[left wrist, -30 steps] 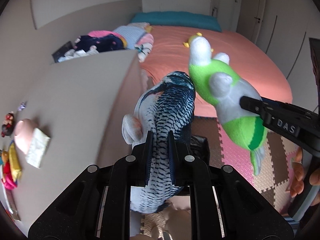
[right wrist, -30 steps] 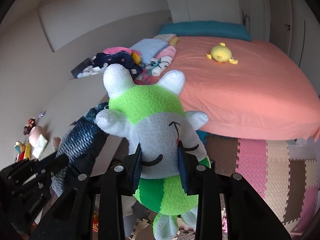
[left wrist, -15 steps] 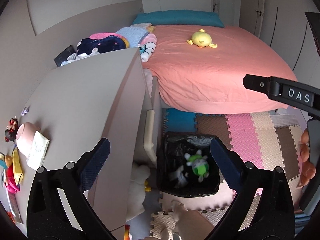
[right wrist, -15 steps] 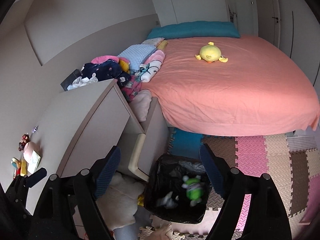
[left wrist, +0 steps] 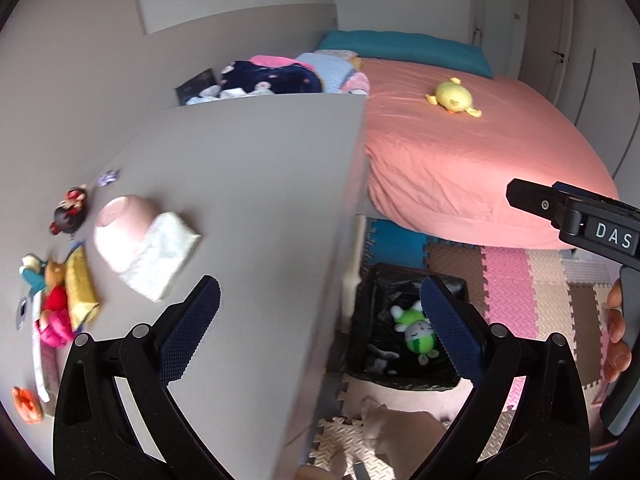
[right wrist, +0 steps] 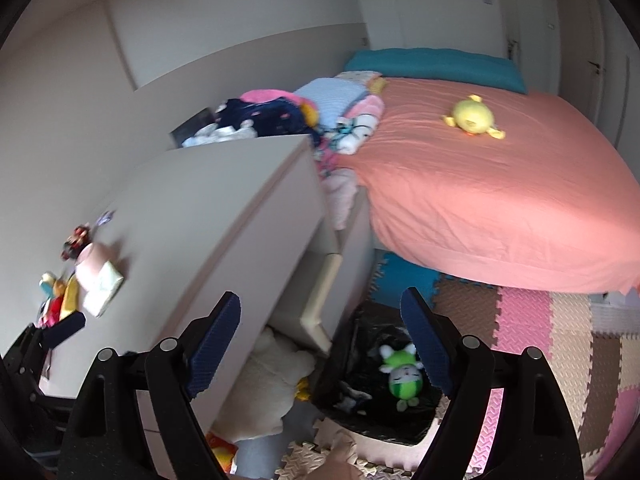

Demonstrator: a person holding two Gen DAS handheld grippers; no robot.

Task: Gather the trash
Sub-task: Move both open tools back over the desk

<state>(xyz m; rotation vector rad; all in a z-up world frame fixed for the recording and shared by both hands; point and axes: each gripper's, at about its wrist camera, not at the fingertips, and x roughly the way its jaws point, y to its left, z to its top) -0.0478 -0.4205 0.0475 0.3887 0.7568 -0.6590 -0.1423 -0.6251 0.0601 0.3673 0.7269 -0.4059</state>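
Trash bin (left wrist: 404, 376), lined with a black bag, sits on the foam floor mat (left wrist: 516, 292) at the lower centre-right of the left wrist view, just beside the grey bench (left wrist: 256, 216) and near the foot of the bed (left wrist: 472, 168). One green and white plush (left wrist: 416, 330) lies inside it on the black liner, apart from both claws; a second, darker item beside it is too blurred to name.

Left claw (left wrist: 320, 336) points steeply down over the bench edge, its two blue-padded fingers (left wrist: 192, 336) spread wide with nothing between them. Right claw (right wrist: 320, 356) is tilted down likewise above the bin, its fingers (right wrist: 214, 344) well apart and empty. In the left wrist view the right claw's black body enters from the right edge, and a person's fingers (left wrist: 616, 332) curl round its handle at the lower right.

Counted: one bin, two claws, one yellow plush (left wrist: 452, 98) on the salmon bed, one teal pillow (left wrist: 404, 50) at its head, one pile of folded clothes (left wrist: 280, 76) in the upper centre. On the bench at the left lie one pink bowl (left wrist: 120, 228) touching one white tissue pack (left wrist: 160, 256), and a cluster of small toys (left wrist: 56, 300). One white plush (right wrist: 268, 384) lies on the floor under the bench in the right wrist view.
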